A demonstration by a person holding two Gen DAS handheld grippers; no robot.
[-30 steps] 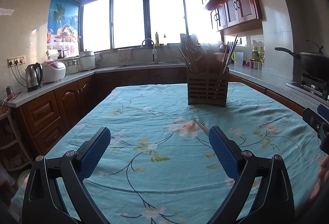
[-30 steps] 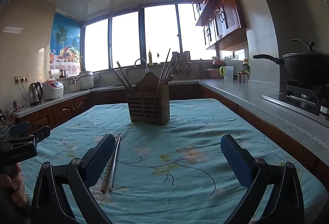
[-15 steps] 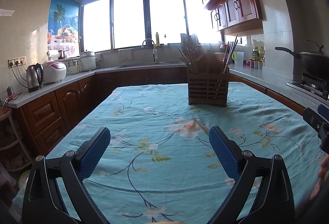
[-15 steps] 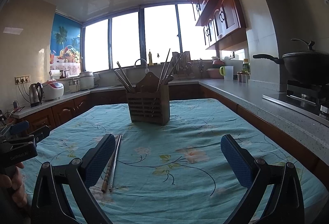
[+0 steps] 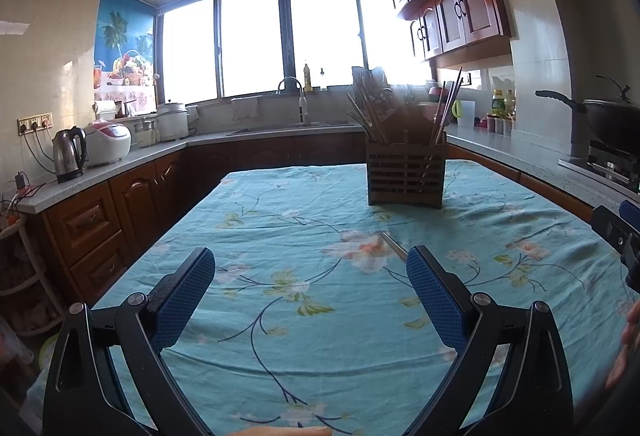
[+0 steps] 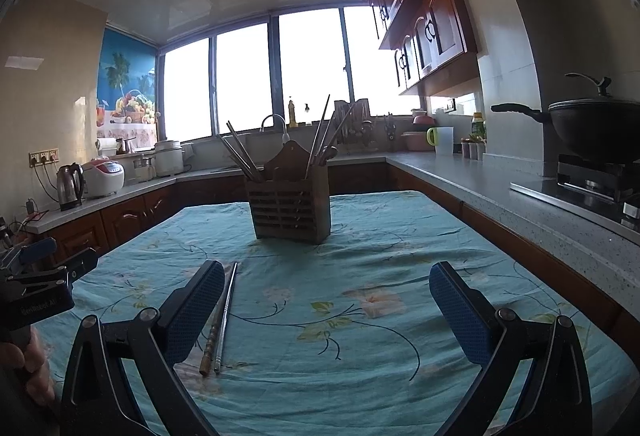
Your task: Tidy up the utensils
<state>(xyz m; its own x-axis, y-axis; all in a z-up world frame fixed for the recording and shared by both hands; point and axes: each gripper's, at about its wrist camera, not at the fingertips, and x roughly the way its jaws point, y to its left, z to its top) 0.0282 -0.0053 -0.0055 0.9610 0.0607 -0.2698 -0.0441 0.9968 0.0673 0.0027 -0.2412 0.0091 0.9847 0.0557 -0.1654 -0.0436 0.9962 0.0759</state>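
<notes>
Turquoise cotton tablecloth (image 5: 288, 236), printed with pale flowers and thin dark stems and lightly creased, fills the left wrist view. On it, toward the far end, stands the slatted dark wooden utensil holder (image 5: 406, 175), a box with horizontal slots, already bristling with upright chopsticks and other long handles. The left gripper (image 5: 310, 276) hovers low over the cloth with its jaws spread wide and nothing between them; its fingers are black bars faced with dimpled blue rubber pads (image 5: 184, 296). Just past the right-hand pad, a thin metallic tip (image 5: 394, 248) of something long shows on the cloth; the rest is hidden.

From the right wrist view, the same holder (image 6: 290, 207) sits mid-table, its sticks fanning out of two sides of a rounded wooden back. The right gripper (image 6: 326, 296) is likewise spread and empty. Beside its left-hand pad (image 6: 196, 308) lie the loose utensils: one slim silver metal chopstick (image 6: 226, 316) and one brown, knobbly bamboo-like stick (image 6: 211, 340), side by side and nearly touching, well short of the holder.

Judging by this, most utensils are already stowed, while this pair remains to be picked up and slotted in. Round, thin and smooth, the metal one may roll or slip in the pads.
</notes>
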